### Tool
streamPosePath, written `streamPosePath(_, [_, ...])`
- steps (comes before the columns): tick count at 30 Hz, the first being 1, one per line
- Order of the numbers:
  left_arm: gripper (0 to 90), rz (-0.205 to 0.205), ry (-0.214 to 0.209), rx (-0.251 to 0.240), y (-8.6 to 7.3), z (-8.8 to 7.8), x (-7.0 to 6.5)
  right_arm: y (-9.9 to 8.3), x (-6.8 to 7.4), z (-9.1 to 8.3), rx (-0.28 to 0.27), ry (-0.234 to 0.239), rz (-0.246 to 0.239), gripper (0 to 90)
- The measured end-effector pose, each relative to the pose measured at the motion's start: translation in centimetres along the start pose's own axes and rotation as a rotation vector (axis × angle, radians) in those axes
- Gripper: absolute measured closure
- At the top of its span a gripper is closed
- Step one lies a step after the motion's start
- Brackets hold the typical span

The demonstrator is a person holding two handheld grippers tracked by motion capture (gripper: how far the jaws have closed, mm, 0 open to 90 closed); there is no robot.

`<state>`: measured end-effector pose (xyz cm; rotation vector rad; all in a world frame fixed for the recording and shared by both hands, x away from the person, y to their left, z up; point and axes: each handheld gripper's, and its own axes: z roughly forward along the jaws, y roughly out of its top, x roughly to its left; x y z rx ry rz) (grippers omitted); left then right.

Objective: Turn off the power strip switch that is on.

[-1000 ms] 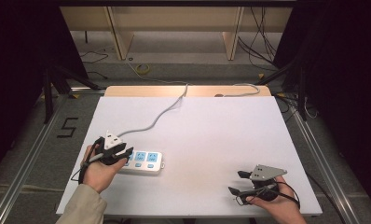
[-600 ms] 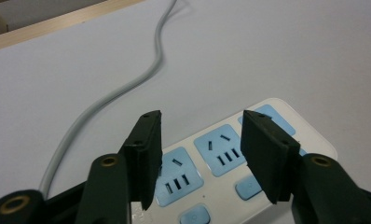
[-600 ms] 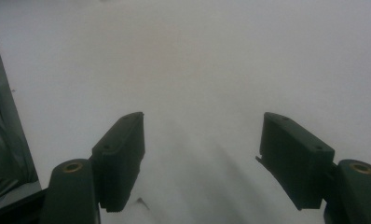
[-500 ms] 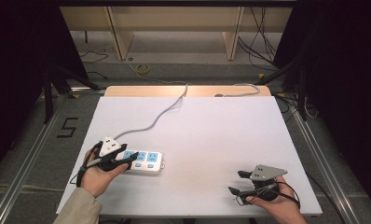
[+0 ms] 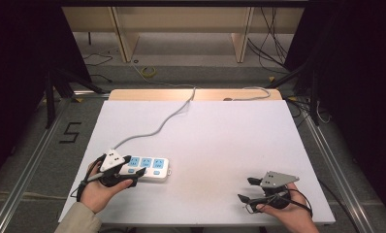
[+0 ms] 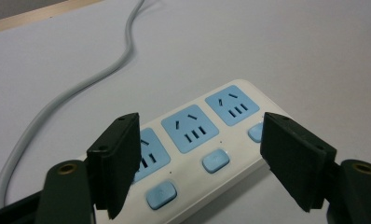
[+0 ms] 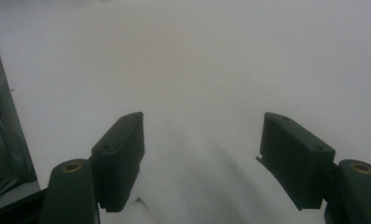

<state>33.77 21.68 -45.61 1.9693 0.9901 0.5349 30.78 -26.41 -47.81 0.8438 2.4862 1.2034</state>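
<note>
A white table (image 5: 220, 141) is filling the high view, the power strip (image 5: 150, 168) lying near its left front with the left gripper (image 5: 133, 167) straddling its near end. In the left gripper view its jaws, just opened wide, are flanking the strip (image 6: 197, 140) untouched, seemingly releasing it. In the right gripper view the right gripper (image 7: 200, 158) is idling spread above bare, blurry table.

the left gripper (image 5: 131, 166) sits at the lower left of the high view, held in the left hand (image 5: 100, 190), its jaws spread wide after just opening, with nothing pinched between them. the right gripper (image 5: 245, 189) rests at the lower right in the right hand (image 5: 284, 213), jaws apart and pointing toward frame left.
</note>
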Motion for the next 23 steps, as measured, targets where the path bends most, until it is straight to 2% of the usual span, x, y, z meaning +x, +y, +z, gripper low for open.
streamPosePath(8, [28.0, 0.01, 0.013, 0.008, -0.67, -0.21, -0.11, -0.01, -0.02, 0.04, 0.0, 0.001, 0.0, 31.3])
streamPosePath(23, [28.0, 0.024, 0.026, 0.012, -0.65, -0.14, -0.09, -0.02, -0.07, 0.04, -0.003, 0.002, 0.0, 30.9])
